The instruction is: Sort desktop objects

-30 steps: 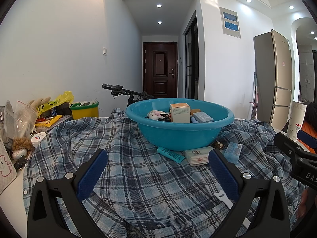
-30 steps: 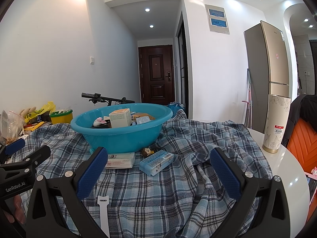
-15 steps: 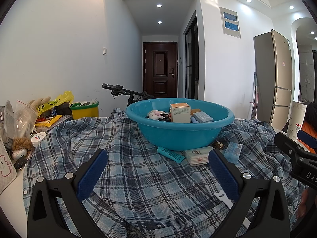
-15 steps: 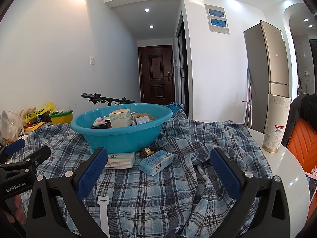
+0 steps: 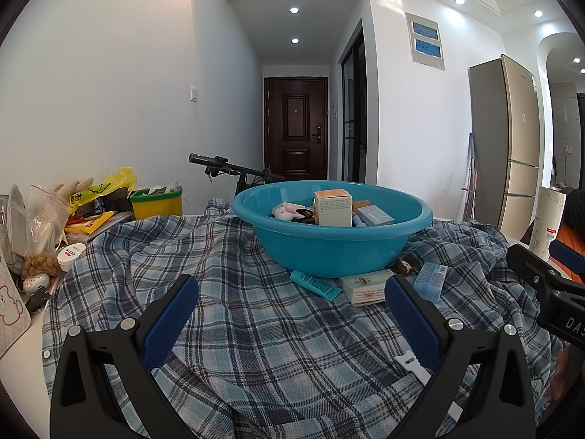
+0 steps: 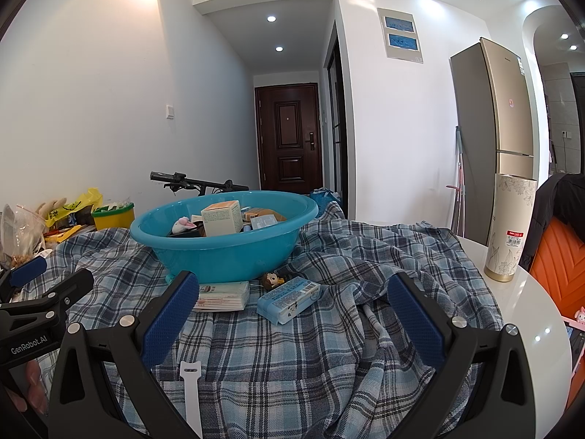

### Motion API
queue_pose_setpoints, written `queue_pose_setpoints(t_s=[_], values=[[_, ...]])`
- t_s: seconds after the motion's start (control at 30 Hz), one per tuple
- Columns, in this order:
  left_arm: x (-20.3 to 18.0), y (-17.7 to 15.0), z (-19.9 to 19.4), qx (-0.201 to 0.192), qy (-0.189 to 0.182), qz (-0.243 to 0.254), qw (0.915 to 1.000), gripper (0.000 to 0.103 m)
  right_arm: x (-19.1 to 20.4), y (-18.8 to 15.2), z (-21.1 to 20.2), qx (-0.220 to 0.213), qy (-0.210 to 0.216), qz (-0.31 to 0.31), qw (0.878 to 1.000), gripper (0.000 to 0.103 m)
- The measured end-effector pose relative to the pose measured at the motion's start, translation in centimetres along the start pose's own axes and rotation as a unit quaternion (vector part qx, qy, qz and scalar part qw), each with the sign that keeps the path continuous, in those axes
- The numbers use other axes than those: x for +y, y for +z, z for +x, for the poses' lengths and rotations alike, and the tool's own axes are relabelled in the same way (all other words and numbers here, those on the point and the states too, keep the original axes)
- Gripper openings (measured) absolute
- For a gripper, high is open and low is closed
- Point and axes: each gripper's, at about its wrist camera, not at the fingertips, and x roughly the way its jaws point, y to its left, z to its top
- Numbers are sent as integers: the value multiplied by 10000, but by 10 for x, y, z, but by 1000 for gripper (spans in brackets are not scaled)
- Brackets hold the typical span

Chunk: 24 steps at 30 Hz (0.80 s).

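A teal plastic basin (image 5: 329, 252) (image 6: 226, 256) stands on a blue plaid cloth (image 5: 256, 314) (image 6: 329, 347) and holds a white-and-orange box (image 5: 332, 206), a small plush toy (image 5: 287, 210) and other small packs. In front of the basin lie a teal tube (image 5: 316, 285), a white tissue pack (image 5: 365, 287) (image 6: 223, 294), a blue tissue pack (image 5: 431, 280) (image 6: 289, 298), a tiny brown figurine (image 6: 272, 280) and a white strap (image 5: 413, 364) (image 6: 192, 391). My left gripper (image 5: 290, 307) and right gripper (image 6: 292, 303) both hover open and empty, short of these items.
Clutter fills the table's left edge: a yellow-green tub (image 5: 157, 203), plastic bags (image 5: 40, 219), a small white jar (image 5: 71, 256). A tall patterned cylinder (image 6: 510, 226) stands on the bare white tabletop (image 6: 530, 329) at right, beside an orange chair (image 6: 563, 267). Bicycle handlebars (image 5: 226, 166) show behind the table.
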Motion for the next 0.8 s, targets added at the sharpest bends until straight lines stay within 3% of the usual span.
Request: queue_pose_setpoints(t_s=[0.8], values=[[4,-2,-3,-89,174,-89,9998,103,0,-1,2,29,3,2,10000,103]])
